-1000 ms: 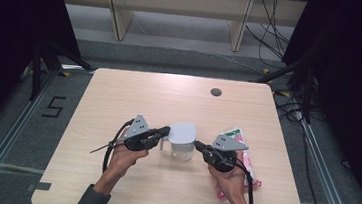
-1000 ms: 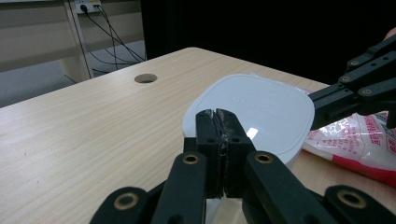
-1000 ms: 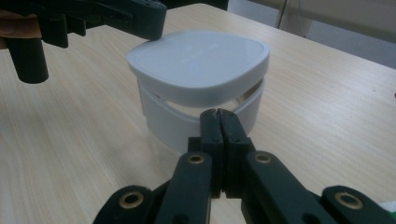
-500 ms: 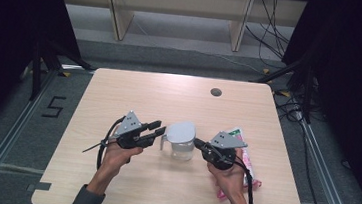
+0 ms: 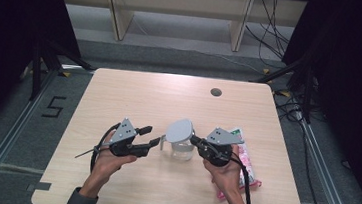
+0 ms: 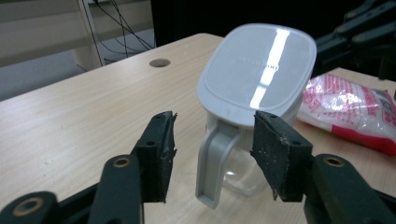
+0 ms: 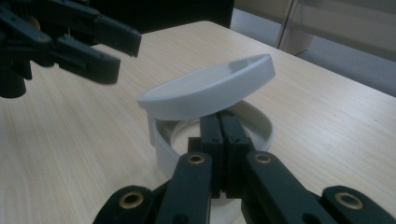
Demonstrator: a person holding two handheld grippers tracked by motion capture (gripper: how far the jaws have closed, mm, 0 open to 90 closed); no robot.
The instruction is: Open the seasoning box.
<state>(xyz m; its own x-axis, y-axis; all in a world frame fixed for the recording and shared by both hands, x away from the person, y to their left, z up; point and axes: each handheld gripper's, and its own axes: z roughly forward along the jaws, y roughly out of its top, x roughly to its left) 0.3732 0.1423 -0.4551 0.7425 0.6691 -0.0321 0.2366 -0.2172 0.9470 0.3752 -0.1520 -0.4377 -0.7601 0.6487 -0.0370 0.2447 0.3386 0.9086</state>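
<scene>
Two grippers flanked a clear jug (image 5: 180,149) at mid-table: the right gripper (image 5: 194,140), jaws shut together, propped its grey lid (image 5: 180,130) up, while the left gripper (image 5: 149,135), jaws just opened, had backed leftward off the handle (image 6: 215,163), now between them untouched. Bare table (image 5: 159,95) stretched beyond; a pink packet (image 5: 249,165) lay right.

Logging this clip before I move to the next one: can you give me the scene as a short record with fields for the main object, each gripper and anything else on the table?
main object: clear jug with grey handle, on the wooden table
lid: grey lid, tilted up over the jug's rim
left gripper: open, jaws have just been opening, the handle between them untouched
right gripper: shut, jaws together at the jug's rim under the lid
other items: pink and white packet under the right hand
</scene>
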